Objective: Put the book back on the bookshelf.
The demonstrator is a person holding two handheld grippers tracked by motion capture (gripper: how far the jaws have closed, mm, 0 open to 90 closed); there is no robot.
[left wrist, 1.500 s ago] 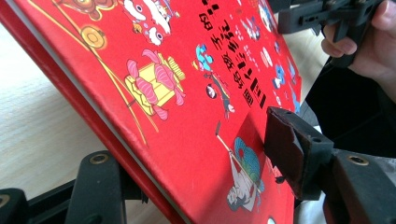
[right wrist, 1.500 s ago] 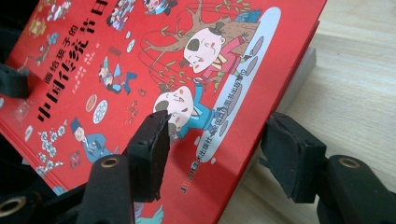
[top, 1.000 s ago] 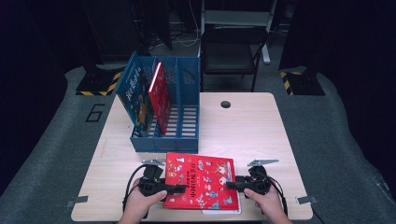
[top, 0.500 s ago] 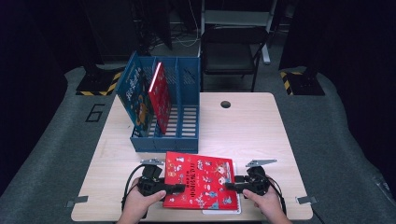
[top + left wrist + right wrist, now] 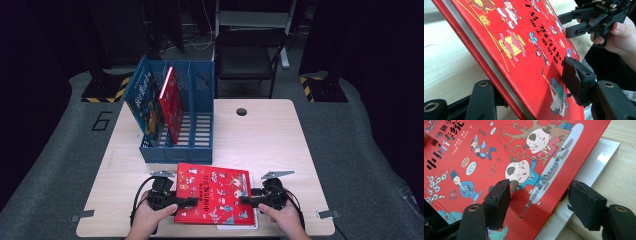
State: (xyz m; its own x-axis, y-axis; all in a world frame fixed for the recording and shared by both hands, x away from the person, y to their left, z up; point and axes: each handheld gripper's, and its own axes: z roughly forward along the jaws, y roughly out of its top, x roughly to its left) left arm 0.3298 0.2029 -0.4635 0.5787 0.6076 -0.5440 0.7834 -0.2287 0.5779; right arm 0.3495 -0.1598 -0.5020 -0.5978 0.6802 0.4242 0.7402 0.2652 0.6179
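Pale wooden counter (image 5: 280, 145), bare on its right half. Red picture book (image 5: 214, 192) lies at the near edge over a white book (image 5: 239, 226). Left claw (image 5: 192, 201) clamps its left edge; right claw (image 5: 245, 199) straddles its right edge, jaws apart. Blue file rack (image 5: 175, 120) stands just behind.

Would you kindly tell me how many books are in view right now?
4. Two stand in the blue rack: a blue book and a red one. A large red book lies at the near edge on a white book. Others may be hidden.
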